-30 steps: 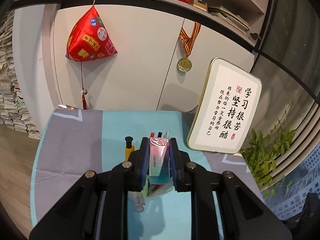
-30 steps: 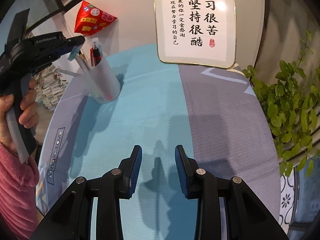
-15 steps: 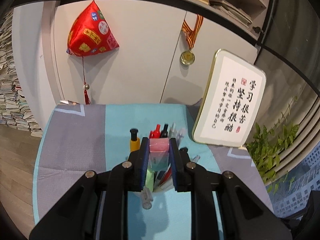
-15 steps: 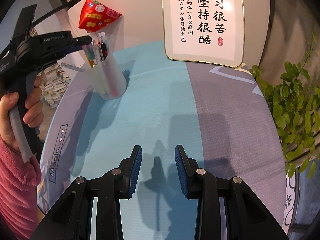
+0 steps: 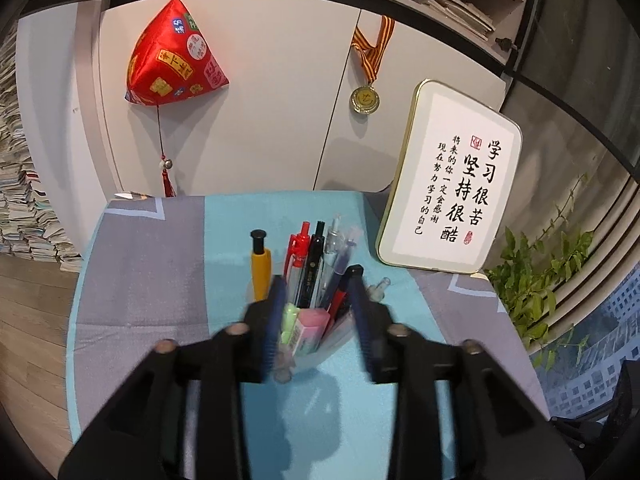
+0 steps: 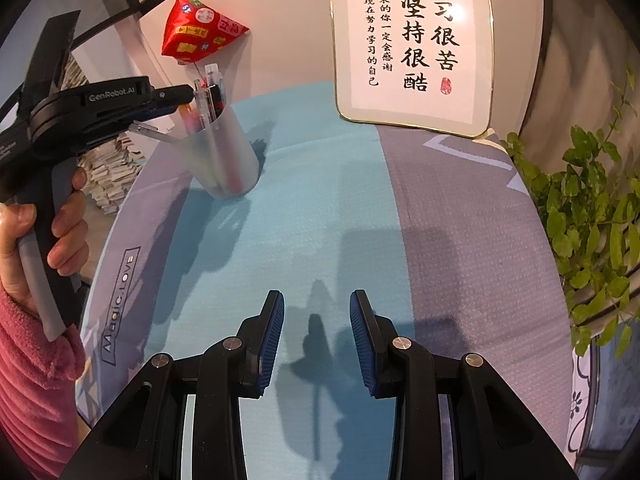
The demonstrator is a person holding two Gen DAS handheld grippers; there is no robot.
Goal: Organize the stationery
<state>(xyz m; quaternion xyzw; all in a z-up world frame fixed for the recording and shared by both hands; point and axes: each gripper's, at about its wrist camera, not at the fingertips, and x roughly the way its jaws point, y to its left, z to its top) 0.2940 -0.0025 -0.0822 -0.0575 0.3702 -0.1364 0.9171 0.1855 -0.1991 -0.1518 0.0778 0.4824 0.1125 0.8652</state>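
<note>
A pink and teal eraser (image 5: 310, 330) rests in a translucent pen cup (image 6: 230, 160) among several pens (image 5: 316, 256) and a yellow marker (image 5: 260, 268). My left gripper (image 5: 318, 280) hovers over the cup's mouth with its jaws opening. The eraser lies between them, and the blurred pads stand clear of it on both sides. In the right wrist view a hand in a pink sleeve holds the left gripper (image 6: 176, 94) at the cup's rim. Low over the teal cloth, my right gripper (image 6: 316, 304) is open with nothing between its fingers.
A framed calligraphy plaque (image 6: 412, 44) leans at the back of the table. A leafy plant (image 6: 592, 216) crowds the right edge. A red pouch (image 5: 172, 64) and a medal (image 5: 364, 98) hang on the cabinet behind. Stacked books (image 5: 20, 200) stand beyond the left edge.
The left jaws have spread apart and let go of the eraser, which has dropped lower into the cup. The right gripper has stayed where it was.
</note>
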